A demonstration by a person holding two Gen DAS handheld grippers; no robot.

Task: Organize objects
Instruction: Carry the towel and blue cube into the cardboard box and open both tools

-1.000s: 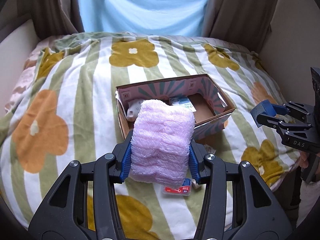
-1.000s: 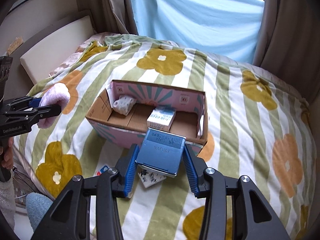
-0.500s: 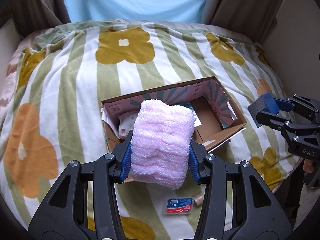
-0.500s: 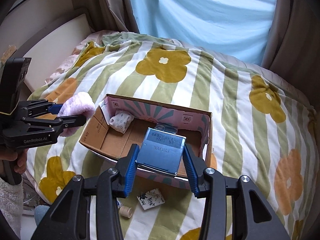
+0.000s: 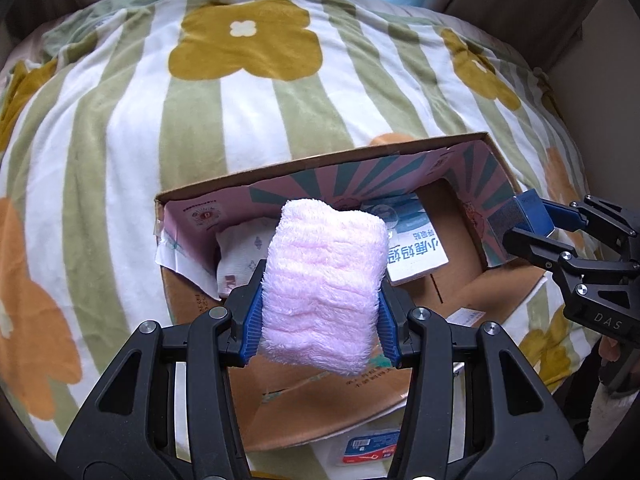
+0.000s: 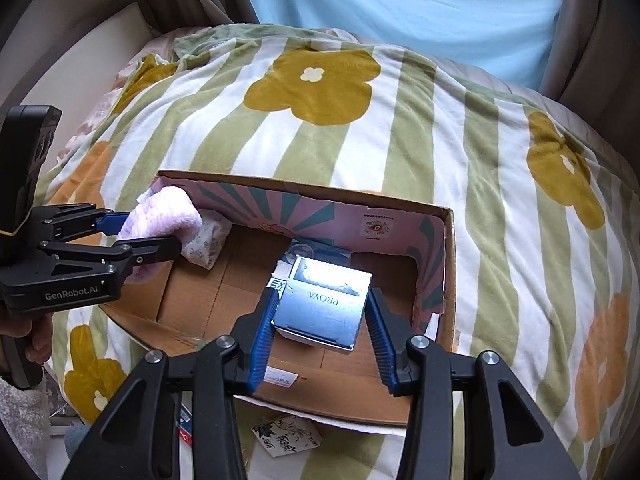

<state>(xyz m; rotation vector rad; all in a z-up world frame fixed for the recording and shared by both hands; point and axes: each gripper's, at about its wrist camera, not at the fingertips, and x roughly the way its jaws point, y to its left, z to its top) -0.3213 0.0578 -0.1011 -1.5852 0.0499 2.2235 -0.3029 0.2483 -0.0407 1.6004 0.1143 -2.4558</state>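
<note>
My left gripper (image 5: 320,316) is shut on a folded fluffy pink towel (image 5: 324,284) and holds it above the left part of an open cardboard box (image 5: 320,168) with a pink patterned inside. The towel also shows in the right wrist view (image 6: 160,220). My right gripper (image 6: 320,320) is shut on a blue box marked PROVA (image 6: 324,304), held over the box's (image 6: 304,192) middle. Inside the box lie a white patterned packet (image 5: 240,252) and a blue-and-white carton (image 5: 416,240).
The box sits on a bed with a green-striped flowered blanket (image 5: 200,100). A small red-and-blue card (image 5: 368,448) and a black-and-white patterned packet (image 6: 286,434) lie on the blanket in front of the box. Curtains and a wall are behind the bed.
Both grippers have moved forward and down over the box, each still holding its object. The box now fills more of both views.
</note>
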